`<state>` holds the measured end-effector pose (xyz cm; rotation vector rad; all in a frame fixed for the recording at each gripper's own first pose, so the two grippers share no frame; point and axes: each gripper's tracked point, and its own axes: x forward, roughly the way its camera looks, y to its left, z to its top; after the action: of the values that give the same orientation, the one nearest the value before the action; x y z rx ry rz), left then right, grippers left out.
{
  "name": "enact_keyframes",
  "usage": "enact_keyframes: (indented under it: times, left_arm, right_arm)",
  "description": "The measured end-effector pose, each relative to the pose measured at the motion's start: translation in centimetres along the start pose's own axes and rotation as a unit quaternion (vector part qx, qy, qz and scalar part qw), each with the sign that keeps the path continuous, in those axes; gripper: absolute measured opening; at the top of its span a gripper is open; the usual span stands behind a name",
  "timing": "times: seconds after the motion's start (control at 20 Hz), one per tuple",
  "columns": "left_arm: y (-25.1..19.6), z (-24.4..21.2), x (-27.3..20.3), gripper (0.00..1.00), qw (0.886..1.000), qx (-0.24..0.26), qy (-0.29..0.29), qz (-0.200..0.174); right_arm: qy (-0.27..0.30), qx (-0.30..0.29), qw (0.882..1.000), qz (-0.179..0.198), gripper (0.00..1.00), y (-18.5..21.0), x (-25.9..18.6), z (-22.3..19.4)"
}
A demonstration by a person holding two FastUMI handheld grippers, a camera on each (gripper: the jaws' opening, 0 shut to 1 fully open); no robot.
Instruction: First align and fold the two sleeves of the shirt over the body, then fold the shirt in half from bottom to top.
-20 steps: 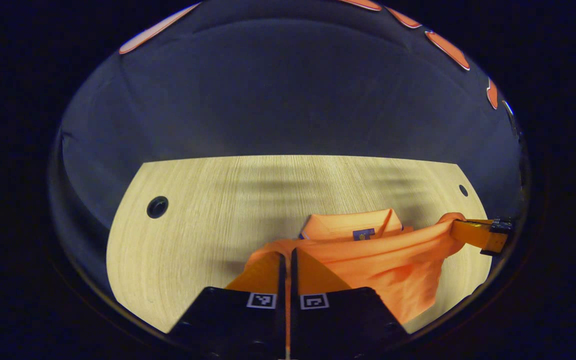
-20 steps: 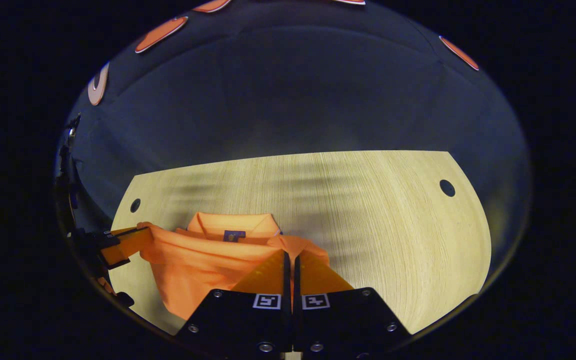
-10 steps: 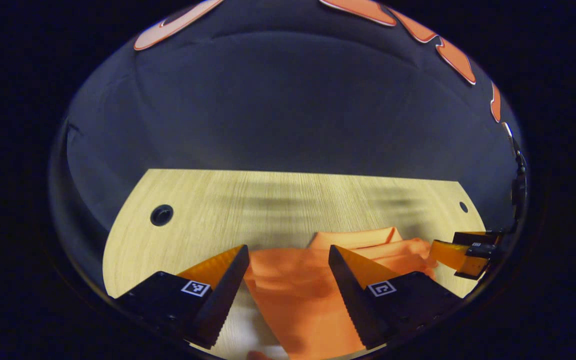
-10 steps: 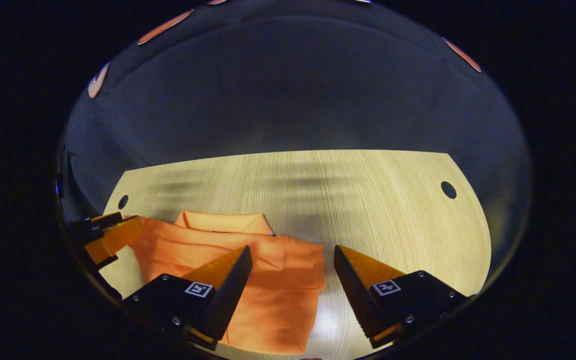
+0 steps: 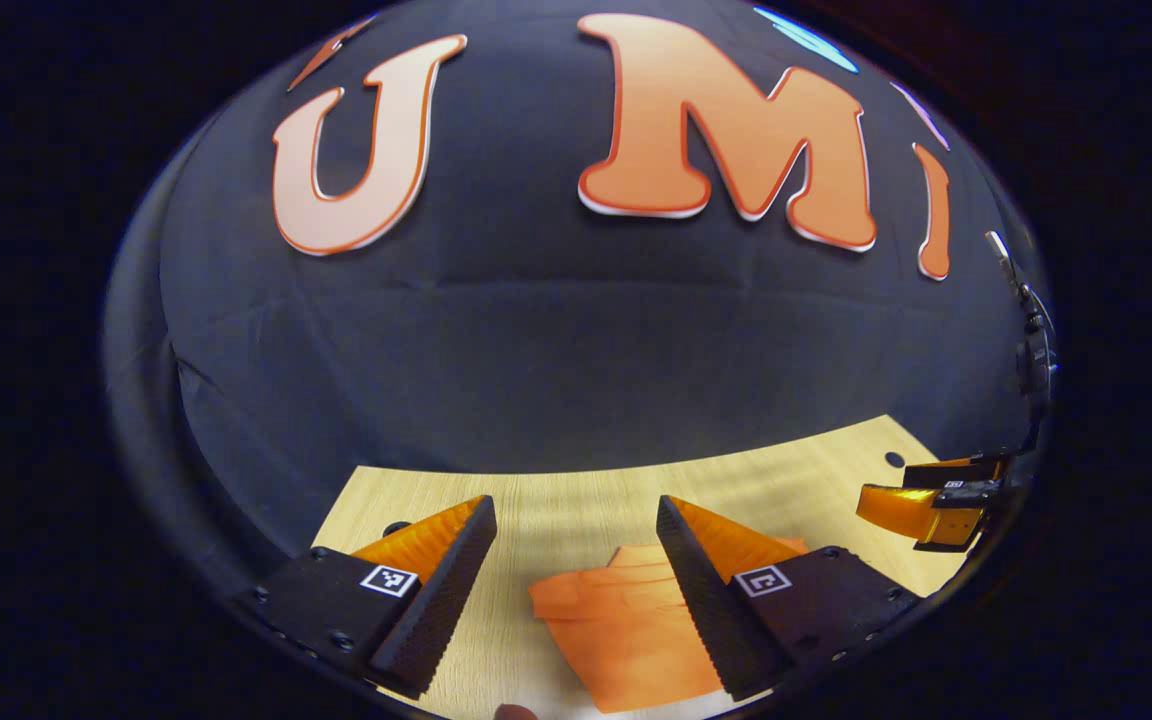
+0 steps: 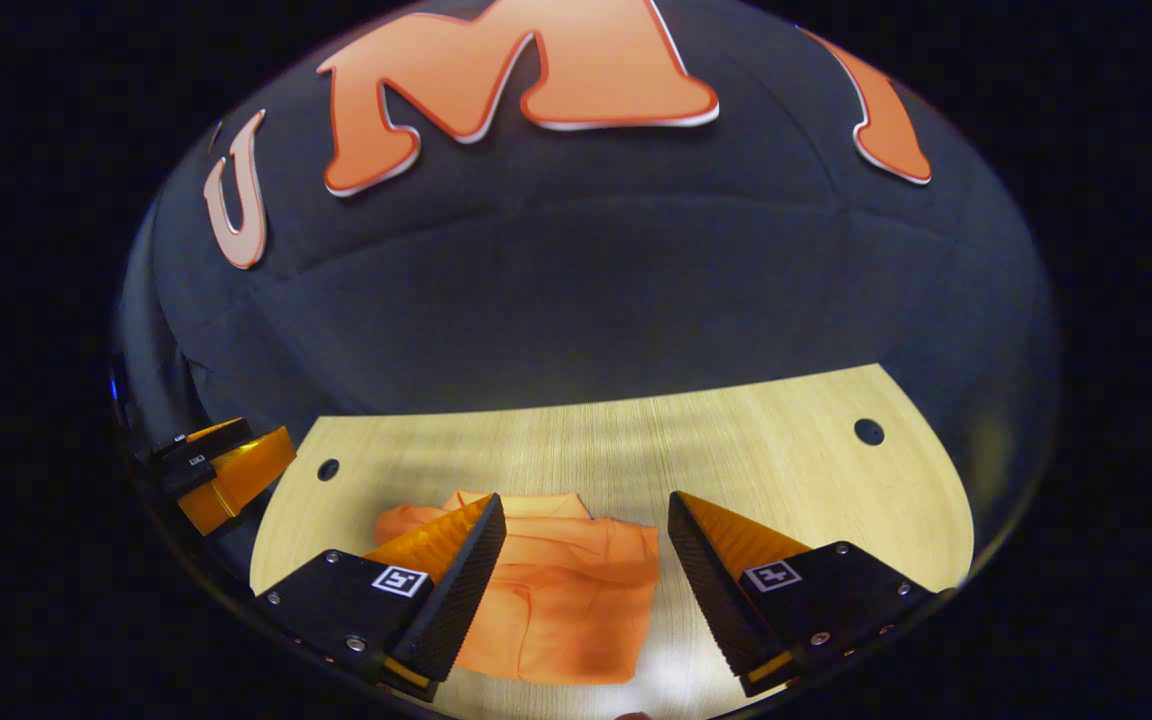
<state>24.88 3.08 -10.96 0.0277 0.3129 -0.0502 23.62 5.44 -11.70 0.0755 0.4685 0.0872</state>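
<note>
Looking pretty much done to me, the shirt lies folded in a compact bundle on the table while the left gripper and right gripper hang over it, jaws spread, gripping nothing

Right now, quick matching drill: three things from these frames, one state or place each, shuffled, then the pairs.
Things:
1. shirt
2. left gripper
3. table

States:
A. open, holding nothing
B. pale wood, with round holes near its far corners
C. orange, lying folded on the wood

Pairs: 1-C, 2-A, 3-B
</note>
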Motion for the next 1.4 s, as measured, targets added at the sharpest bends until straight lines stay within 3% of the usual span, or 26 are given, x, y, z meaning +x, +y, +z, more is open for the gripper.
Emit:
enact_keyframes:
  times: [0.3, 0.55, 0.7, 0.85, 1.05, 1.4]
  left_arm:
    - [-2.2, 5.6, -9.1, 0.99, 0.997, 0.008, -0.071, -0.013]
    - [-3.3, 6.9, -16.2, 0.99, 0.995, 0.002, -0.095, -0.009]
    - [-4.1, 7.0, -19.7, 0.99, 0.993, -0.012, -0.117, -0.002]
    - [-4.9, 7.0, -22.0, 0.98, 0.991, -0.017, -0.133, 0.011]
    - [-6.7, 6.2, -23.7, 0.99, 0.989, -0.040, -0.139, 0.018]
    - [-5.9, 4.2, -25.9, 0.99, 0.989, -0.050, -0.137, 0.035]
  right_arm:
    - [-0.073, -0.015, 0.997, 0.013, 0.99, -0.1, -9.9, 4.0]
    - [-0.170, -0.031, 0.985, 0.020, 0.98, -1.2, -16.9, 6.8]
    - [-0.190, -0.042, 0.981, 0.008, 0.98, -2.7, -19.4, 7.0]
    - [-0.218, -0.048, 0.974, 0.019, 0.98, -3.2, -21.6, 7.2]
    - [-0.253, -0.108, 0.961, 0.025, 0.98, -3.2, -23.9, 6.7]
    - [-0.249, -0.092, 0.962, 0.060, 0.98, -1.7, -24.6, 4.6]
